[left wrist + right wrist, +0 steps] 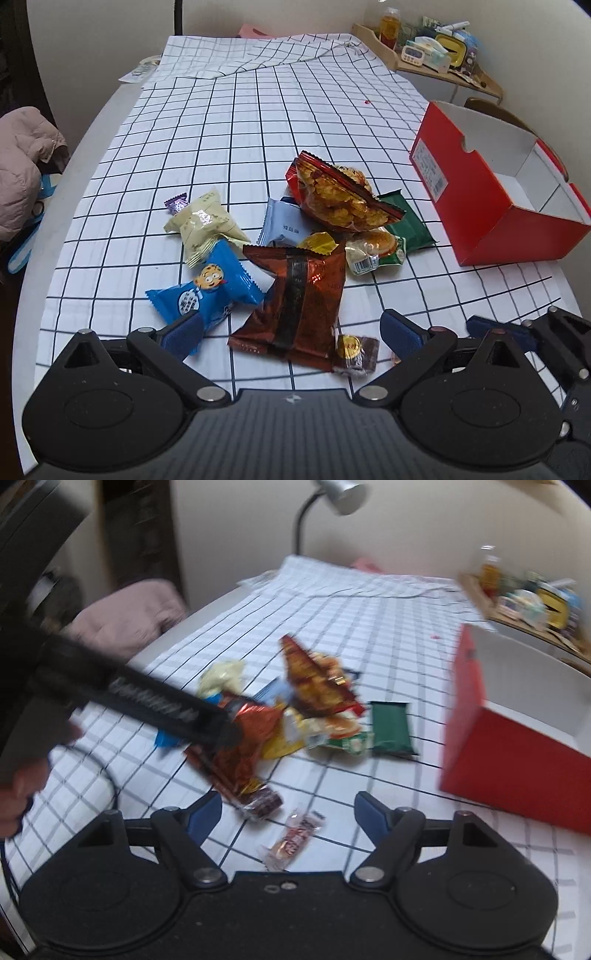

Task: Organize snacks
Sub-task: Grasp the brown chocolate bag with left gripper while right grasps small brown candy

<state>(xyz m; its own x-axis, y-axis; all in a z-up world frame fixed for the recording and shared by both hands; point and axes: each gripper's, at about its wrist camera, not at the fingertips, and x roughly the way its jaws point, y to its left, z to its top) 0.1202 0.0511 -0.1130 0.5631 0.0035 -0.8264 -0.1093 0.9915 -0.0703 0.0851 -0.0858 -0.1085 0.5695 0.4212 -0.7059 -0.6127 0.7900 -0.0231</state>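
Two grippers hang over our checked cloth [258,122], both with jaws apart and nothing in them. Our left gripper [291,332] stands wide open above the near end of the brown packet [295,295]; neither pad touches it. Our right gripper [288,812] is partly open, and a small clear-wrapped sweet [291,840] lies on the cloth between its fingers, untouched. No earlier view is at hand, so we say nothing of how the jaws got there.

Just beyond lies the snack pile. A blue packet [207,291] with a cartoon face sits left of the brown one, with a cream packet [203,225] behind it and a small purple sweet [176,204] at its far end. A pale blue packet [282,225] and a yellow sweet [319,243] lie mid-pile. The crisp bag [340,195] rests on top, partly over a green packet [406,225].

To the right, apart from the pile, stands the red box [480,206], open and white inside. Farthest off, a wooden shelf [443,70] carries clutter.
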